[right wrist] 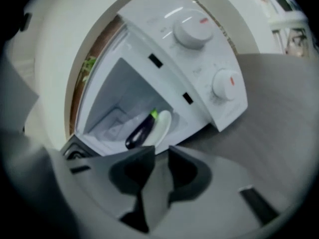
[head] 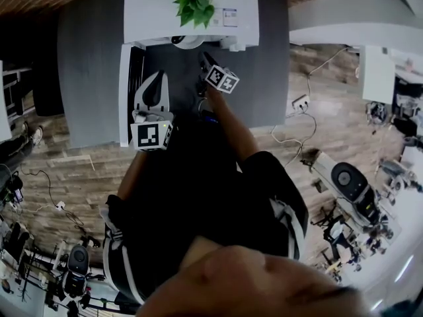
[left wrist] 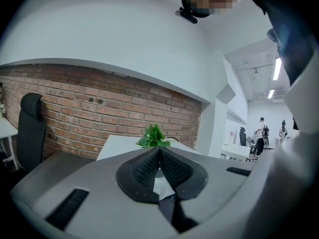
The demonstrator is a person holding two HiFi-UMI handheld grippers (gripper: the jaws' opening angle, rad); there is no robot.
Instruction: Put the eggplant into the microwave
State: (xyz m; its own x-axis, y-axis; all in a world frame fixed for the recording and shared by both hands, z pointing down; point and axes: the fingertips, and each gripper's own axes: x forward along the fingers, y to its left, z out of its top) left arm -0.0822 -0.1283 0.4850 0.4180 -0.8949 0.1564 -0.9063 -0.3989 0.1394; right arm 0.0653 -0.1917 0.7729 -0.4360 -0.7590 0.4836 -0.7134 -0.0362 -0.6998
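A dark purple eggplant (right wrist: 140, 131) with a green stem lies on a white plate (right wrist: 162, 127) inside the open white microwave (right wrist: 164, 39). My right gripper (right wrist: 162, 156) hovers just outside the cavity, open, with nothing between its jaws. From the head view, the microwave (head: 192, 12) stands at the far side of the grey table (head: 92, 58), and the right gripper (head: 206, 59) points at it. My left gripper (head: 154, 81) is held further back, beside the swung-out door (head: 123, 91). The left gripper (left wrist: 159, 153) is shut and empty, aimed above the microwave.
A green plant (head: 193, 0) sits on top of the microwave, and the left gripper view shows the same plant (left wrist: 153, 136). Two knobs (right wrist: 193, 30) are on the control panel. A brick wall (left wrist: 99, 113) rises behind. Chairs and cables crowd the wooden floor (head: 66, 177).
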